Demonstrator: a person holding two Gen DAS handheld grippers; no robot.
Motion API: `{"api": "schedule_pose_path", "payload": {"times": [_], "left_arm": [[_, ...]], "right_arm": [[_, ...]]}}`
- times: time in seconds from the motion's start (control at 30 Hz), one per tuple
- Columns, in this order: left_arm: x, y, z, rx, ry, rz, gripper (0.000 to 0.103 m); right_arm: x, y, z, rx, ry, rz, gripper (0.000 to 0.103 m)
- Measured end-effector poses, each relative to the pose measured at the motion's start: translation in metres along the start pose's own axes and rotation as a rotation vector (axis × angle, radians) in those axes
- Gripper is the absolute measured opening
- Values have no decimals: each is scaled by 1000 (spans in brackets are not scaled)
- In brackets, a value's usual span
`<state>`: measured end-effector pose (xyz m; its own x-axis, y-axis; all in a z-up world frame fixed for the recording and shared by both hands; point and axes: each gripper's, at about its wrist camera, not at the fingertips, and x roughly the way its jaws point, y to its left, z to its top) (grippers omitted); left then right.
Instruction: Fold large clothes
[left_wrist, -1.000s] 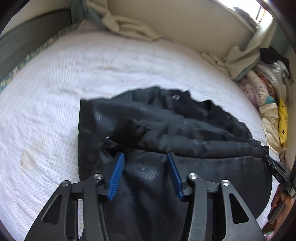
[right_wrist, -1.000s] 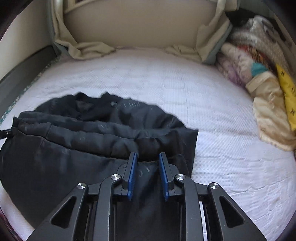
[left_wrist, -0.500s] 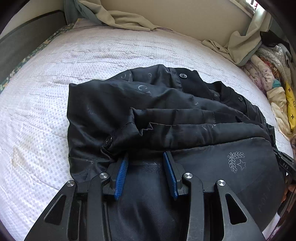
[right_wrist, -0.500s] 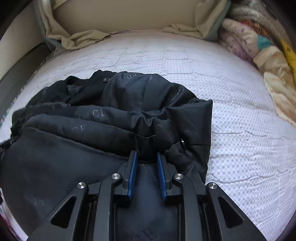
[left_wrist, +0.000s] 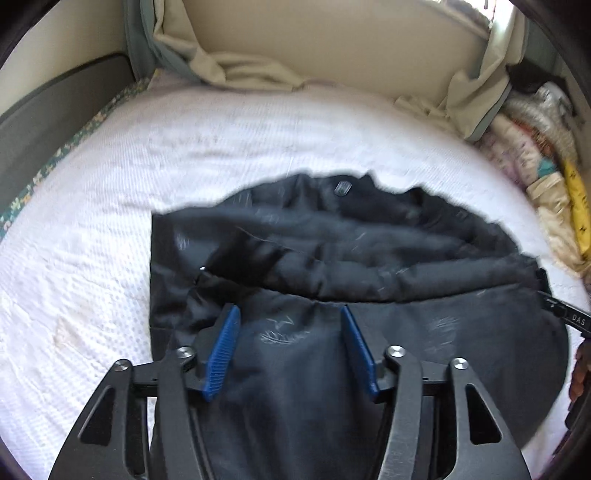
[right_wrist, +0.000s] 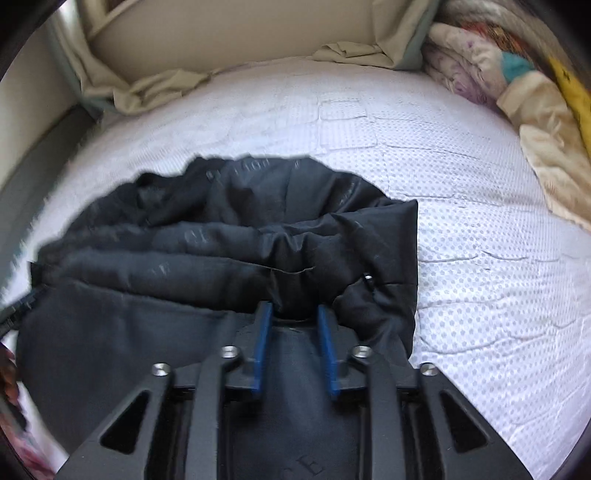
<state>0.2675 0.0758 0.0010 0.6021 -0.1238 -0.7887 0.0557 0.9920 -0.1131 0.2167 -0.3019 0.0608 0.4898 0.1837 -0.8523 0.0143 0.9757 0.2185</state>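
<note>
A large black jacket (left_wrist: 332, 258) lies bunched in folds on the white mattress (left_wrist: 110, 221); it also shows in the right wrist view (right_wrist: 184, 258). My left gripper (left_wrist: 290, 314) is open, its blue pads wide apart over the jacket's near fabric. My right gripper (right_wrist: 295, 308) has its blue pads narrowly apart with a bunch of the jacket's fabric between them, near the jacket's right edge. The fabric under both grippers hides the near hem.
Beige sheets (left_wrist: 240, 70) are heaped along the back wall. A pile of folded clothes (right_wrist: 517, 85) sits at the right side of the mattress (right_wrist: 480, 258). A dark bed frame (left_wrist: 55, 122) runs along the left.
Both views pulled back and up from the jacket. The left pads have opened wider than half a second ago. The right pads stay narrow on the fabric.
</note>
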Motion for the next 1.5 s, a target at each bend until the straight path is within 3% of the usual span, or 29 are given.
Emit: {"api": "schedule_pose_path", "payload": {"times": [0.07,0.13,0.3,0.43,0.53,0.67,0.9,1.13,1.27,1.37,1.5], "left_arm": [[-23,-8,1,8,-58,-30,73],[-40,-20,-1,46,-88,-83,78],[-36,-55,-11,138,-30,-176,80],[-8,-70,-27,188,70,-151,80],[2,-72,-34,219,83,-107,82],[8,-73,-41,233,87,-73,85],[20,-65,-47,201,118,-87,87],[21,-63,-45,189,136,-94,87],[6,-56,-30,152,125,-139,86],[-8,-41,-15,102,68,-147,85],[-8,-11,7,4,28,-122,85]], "right_arm": [[-22,1,3,14,-54,21,48],[-44,12,2,-28,-122,17,49],[-56,56,-12,-160,-135,133,49],[-42,99,-33,-326,-117,102,49],[-25,112,-48,-388,-88,41,49],[-7,113,-58,-389,-56,8,50],[11,111,-70,-409,-55,-15,50],[19,106,-71,-390,-38,8,50],[5,100,-56,-347,4,81,51],[-20,90,-39,-309,-37,147,50],[-43,62,-16,-233,-134,60,44]]}}
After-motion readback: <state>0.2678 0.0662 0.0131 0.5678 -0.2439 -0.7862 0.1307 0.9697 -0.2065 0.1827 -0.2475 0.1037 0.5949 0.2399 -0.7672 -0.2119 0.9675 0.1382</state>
